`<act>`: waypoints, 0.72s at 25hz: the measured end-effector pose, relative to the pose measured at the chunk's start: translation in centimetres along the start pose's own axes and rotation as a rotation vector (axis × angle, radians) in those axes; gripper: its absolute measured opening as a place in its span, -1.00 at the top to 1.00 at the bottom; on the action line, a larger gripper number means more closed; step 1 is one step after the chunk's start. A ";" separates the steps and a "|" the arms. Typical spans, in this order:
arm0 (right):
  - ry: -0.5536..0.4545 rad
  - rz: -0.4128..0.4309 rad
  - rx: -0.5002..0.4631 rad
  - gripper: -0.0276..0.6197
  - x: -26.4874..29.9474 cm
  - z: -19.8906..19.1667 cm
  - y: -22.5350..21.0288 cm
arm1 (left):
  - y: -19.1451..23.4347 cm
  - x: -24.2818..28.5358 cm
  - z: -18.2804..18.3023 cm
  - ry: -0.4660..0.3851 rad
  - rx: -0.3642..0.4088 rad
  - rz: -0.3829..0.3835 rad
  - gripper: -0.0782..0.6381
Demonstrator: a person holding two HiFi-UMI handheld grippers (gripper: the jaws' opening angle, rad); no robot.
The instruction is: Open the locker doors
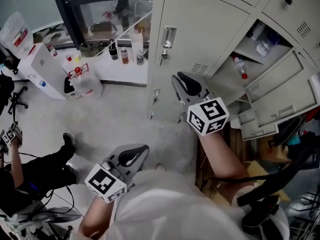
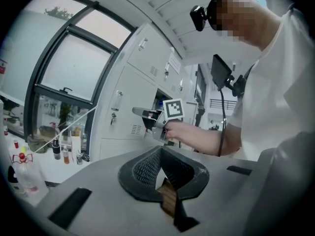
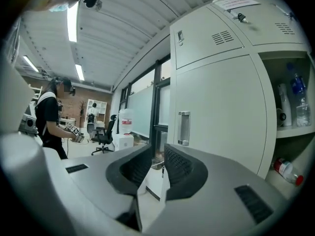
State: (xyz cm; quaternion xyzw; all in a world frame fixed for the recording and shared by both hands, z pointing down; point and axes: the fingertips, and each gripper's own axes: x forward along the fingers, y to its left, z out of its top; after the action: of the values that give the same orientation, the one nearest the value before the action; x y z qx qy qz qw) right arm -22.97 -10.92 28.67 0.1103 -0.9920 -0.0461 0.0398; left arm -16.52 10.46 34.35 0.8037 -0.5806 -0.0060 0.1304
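Observation:
The beige lockers (image 1: 200,29) fill the upper right of the head view. The tall left door is closed, with a metal handle (image 1: 168,36). Several doors (image 1: 280,89) to the right hang open, showing shelves with bottles (image 1: 240,66). My right gripper (image 1: 180,81) points at the closed door just below its handle, its jaws slightly open with nothing between them. In the right gripper view the gripper (image 3: 158,154) faces that door (image 3: 216,112) and its handle (image 3: 183,128). My left gripper (image 1: 141,150) hangs low by my body, shut and empty (image 2: 158,151).
A white water dispenser (image 1: 42,69) and small bottles (image 1: 125,54) on a window ledge stand to the left. A seated person (image 1: 30,174) is at the lower left. Black equipment (image 1: 270,204) crowds the lower right. An office chair (image 3: 104,134) stands further back.

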 end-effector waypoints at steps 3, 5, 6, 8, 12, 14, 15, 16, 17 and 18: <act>-0.002 -0.052 -0.005 0.74 3.2 1.0 -0.9 | 2.8 -0.8 1.2 0.009 0.018 -0.041 0.76; -0.003 -0.081 -0.013 0.69 5.3 1.5 -1.5 | 4.7 -1.1 2.1 0.013 0.034 -0.064 0.76; -0.003 -0.096 -0.014 0.69 6.2 1.8 -1.8 | 5.5 -1.2 2.4 0.014 0.039 -0.074 0.76; -0.001 -0.130 -0.013 0.67 7.9 2.1 -2.5 | 6.9 -1.5 2.9 0.015 0.045 -0.093 0.76; -0.002 -0.187 -0.017 0.64 10.6 2.8 -3.7 | 9.5 -2.3 3.3 0.027 0.049 -0.127 0.76; -0.002 -0.215 -0.021 0.62 11.7 3.1 -4.3 | 10.7 -2.7 3.4 0.032 0.050 -0.137 0.76; -0.001 -0.229 -0.023 0.60 12.2 3.2 -4.6 | 11.2 -2.9 3.5 0.034 0.052 -0.141 0.76; 0.001 -0.244 -0.026 0.60 12.5 3.3 -4.9 | 11.8 -3.1 3.5 0.036 0.054 -0.144 0.76; 0.002 -0.259 -0.026 0.59 12.8 3.3 -5.2 | 12.3 -3.3 3.6 0.037 0.057 -0.148 0.76; 0.001 -0.273 -0.023 0.59 13.1 3.3 -5.5 | 12.7 -3.5 3.7 0.038 0.059 -0.152 0.76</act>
State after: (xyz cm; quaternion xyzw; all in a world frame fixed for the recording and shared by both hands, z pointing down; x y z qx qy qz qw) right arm -34.80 -18.88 25.70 0.2436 -0.9672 -0.0624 0.0351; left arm -30.12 9.31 33.08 0.8489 -0.5152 0.0165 0.1169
